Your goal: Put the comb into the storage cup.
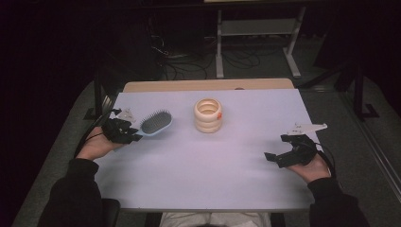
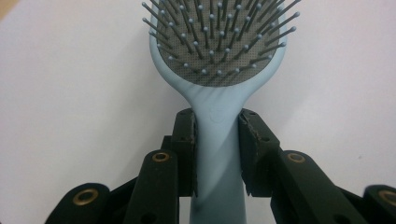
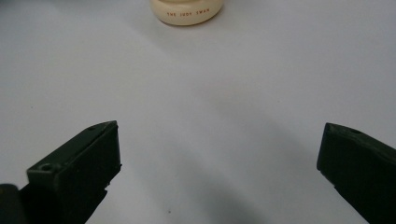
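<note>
Dark sleeves come in from the bottom edge of the high view, one forearm at each side of the white table [image 1: 208, 175]. At the left edge of the table the person's left hand [image 1: 94, 145] holds the left gripper [image 1: 134, 135], which points toward the middle of the table. Its jaws are clamped on the handle of a pale blue hairbrush [image 1: 156, 123]. In the left gripper view the black pads [image 2: 184, 140] press against both sides of the handle, just below where it widens into the head. The brush head stretches out past the jaws, bristles facing up, with the grey cushion and small ball-tipped pins plain to see. From above, the brush head sits over the left part of the table, well apart from a cream ribbed pot [image 1: 208, 115] that stands upright near the far middle of the table. The pot has an open top and a small orange mark on its side.

At the right edge, the right hand [image 1: 314, 168] holds the right gripper [image 1: 274, 158] low over the table. Its jaws stand wide apart with nothing between them. In the right gripper view the bare white table shows between the two black fingers [image 3: 88, 158], and the base of the pot [image 3: 187, 11] shows at the top, well ahead.
</note>
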`<action>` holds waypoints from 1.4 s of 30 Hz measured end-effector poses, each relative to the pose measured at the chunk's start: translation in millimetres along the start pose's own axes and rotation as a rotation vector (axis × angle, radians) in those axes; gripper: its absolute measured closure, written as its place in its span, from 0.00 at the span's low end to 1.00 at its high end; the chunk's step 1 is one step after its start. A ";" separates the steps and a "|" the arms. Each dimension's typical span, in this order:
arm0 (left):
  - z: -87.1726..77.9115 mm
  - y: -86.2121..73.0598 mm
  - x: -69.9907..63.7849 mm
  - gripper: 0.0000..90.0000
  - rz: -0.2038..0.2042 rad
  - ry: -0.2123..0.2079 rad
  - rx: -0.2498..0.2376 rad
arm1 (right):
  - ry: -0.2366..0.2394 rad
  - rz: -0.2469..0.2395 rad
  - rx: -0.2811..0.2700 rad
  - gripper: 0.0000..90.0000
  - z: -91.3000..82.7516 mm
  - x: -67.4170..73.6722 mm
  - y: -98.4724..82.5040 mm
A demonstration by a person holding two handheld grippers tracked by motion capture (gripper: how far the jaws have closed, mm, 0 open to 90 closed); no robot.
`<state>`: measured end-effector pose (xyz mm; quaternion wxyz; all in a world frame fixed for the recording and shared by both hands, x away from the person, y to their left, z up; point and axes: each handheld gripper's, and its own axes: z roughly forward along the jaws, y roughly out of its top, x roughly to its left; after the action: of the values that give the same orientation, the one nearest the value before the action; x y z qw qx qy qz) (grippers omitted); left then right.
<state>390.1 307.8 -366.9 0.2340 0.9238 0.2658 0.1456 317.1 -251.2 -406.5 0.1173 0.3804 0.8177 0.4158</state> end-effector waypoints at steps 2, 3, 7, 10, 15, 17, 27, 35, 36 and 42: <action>-3.1 3.1 -0.3 0.78 -0.002 0.002 -0.006 | 0.001 0.001 0.000 0.00 -0.2 0.2 0.0; -4.7 4.7 -0.3 0.78 0.000 0.000 -0.008 | 0.001 0.001 -0.001 0.00 -0.3 0.4 0.1; -10.7 11.5 -1.4 0.78 0.008 -0.002 -0.017 | 0.002 0.000 -0.004 0.00 -0.8 0.9 0.3; -14.6 16.3 -2.3 0.78 0.017 0.000 -0.024 | 0.003 -0.002 -0.008 0.00 -1.6 1.1 0.5; -20.4 24.2 -1.2 0.78 0.010 -0.002 -0.033 | 0.001 -0.001 -0.009 0.00 -1.9 1.2 0.6; -23.5 28.0 -1.2 0.78 0.016 0.002 -0.042 | 0.000 -0.002 -0.011 0.00 -2.2 1.3 0.7; -33.8 43.9 -5.2 0.78 0.044 0.014 -0.081 | -0.001 -0.003 -0.013 0.00 -2.7 1.2 0.7; -38.3 52.3 -7.5 0.78 0.062 0.005 -0.097 | 0.000 -0.003 -0.014 0.00 -2.8 1.3 0.8; -38.8 53.6 -8.1 0.78 0.061 0.001 -0.104 | 0.000 -0.004 -0.013 0.00 -2.7 1.2 0.7; -38.6 63.5 -11.5 0.78 0.080 -0.006 -0.115 | 0.000 -0.004 -0.013 0.00 -2.7 1.5 1.1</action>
<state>392.3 267.5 -303.5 0.2815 0.9192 0.2193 0.1668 315.3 -251.2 -403.8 0.1205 0.3778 0.8158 0.4210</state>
